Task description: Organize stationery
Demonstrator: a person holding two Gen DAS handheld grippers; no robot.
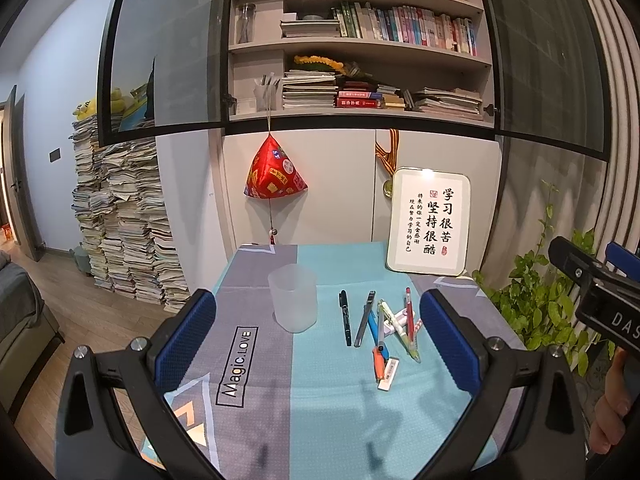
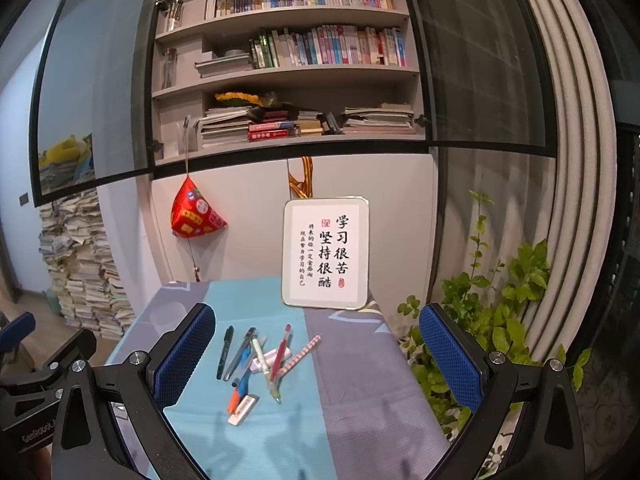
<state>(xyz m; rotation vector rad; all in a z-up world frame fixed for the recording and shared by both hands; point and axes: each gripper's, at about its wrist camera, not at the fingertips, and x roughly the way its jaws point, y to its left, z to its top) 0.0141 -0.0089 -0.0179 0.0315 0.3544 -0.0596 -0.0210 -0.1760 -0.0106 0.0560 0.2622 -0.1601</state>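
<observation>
A translucent plastic cup [image 1: 294, 298] stands upright on the cloth-covered table [image 1: 320, 408]. To its right lies a loose pile of pens [image 1: 384, 328]: a black pen [image 1: 344, 322], a grey one [image 1: 365, 318], a red one [image 1: 409, 312], an orange one [image 1: 378, 360] and a white eraser [image 1: 389, 374]. My left gripper [image 1: 318, 336] hovers open above the table's near part, holding nothing. In the right wrist view the same pens [image 2: 260, 360], the eraser [image 2: 243, 410] and a pink checked pen [image 2: 300, 356] lie between the fingers of my open, unloaded right gripper [image 2: 316, 356]. Its left finger hides most of the cup [image 2: 168, 318].
A framed calligraphy sign [image 1: 428, 220] leans against the cabinet at the table's back right. A red pyramid ornament [image 1: 274, 172] hangs behind the table. Green plants [image 2: 500, 320] stand right of it, tall paper stacks [image 1: 120, 220] left. A hand [image 1: 612, 412] holds the right gripper's body [image 1: 600, 300].
</observation>
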